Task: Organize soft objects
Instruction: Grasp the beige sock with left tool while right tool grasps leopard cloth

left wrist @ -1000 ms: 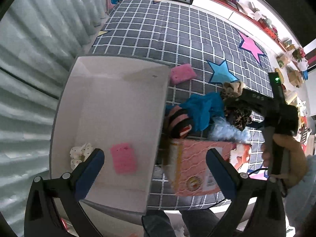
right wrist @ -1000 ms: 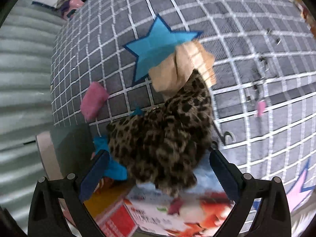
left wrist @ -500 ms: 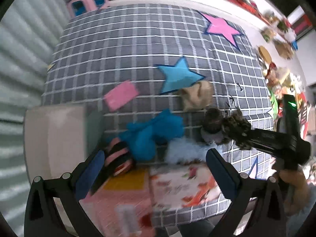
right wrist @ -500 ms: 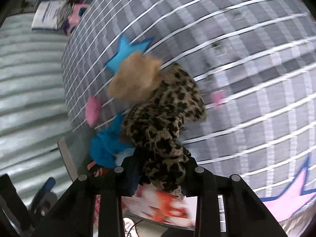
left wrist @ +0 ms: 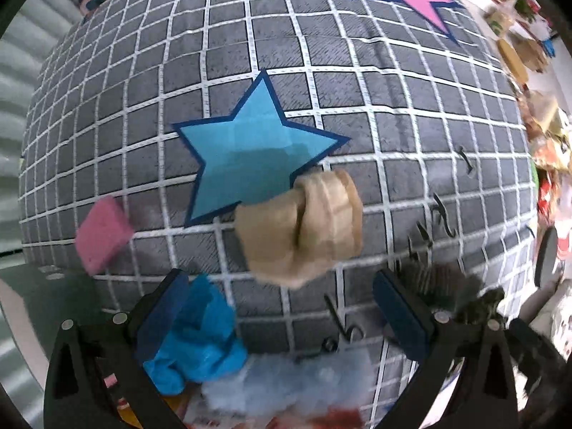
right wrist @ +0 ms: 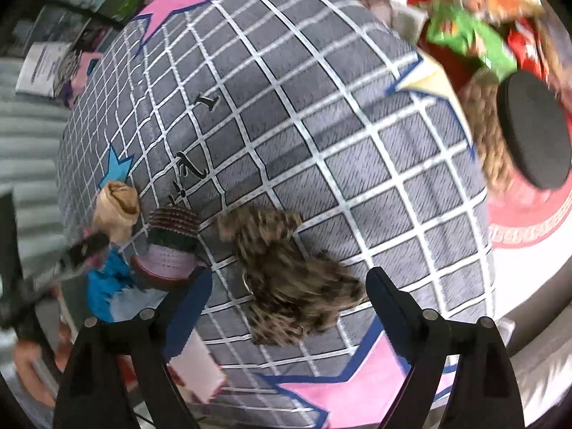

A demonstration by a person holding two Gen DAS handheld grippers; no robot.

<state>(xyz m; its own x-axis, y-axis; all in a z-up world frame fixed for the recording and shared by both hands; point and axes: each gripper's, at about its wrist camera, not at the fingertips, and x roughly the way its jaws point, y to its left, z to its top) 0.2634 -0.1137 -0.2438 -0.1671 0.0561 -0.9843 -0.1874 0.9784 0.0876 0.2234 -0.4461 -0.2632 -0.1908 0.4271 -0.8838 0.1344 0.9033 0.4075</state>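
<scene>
My left gripper is open just above the grey checked mat, its jaws either side of a tan rolled cloth. A blue cloth lies by its left finger, a pale blue fluffy piece below, and a pink sponge to the left. My right gripper is open, with a leopard-print cloth lying loose on the mat between its fingers. A pink and dark knitted piece sits left of it, then the tan cloth and blue cloth.
The mat has blue and pink stars. A black round lid on a woven basket and bright packets lie at the mat's right edge. A patterned box sits near the front. A white bin's corner shows at left.
The right gripper opened and the leopard cloth dropped from it onto the mat further right. The left gripper swung away from the white bin and down over the tan cloth.
</scene>
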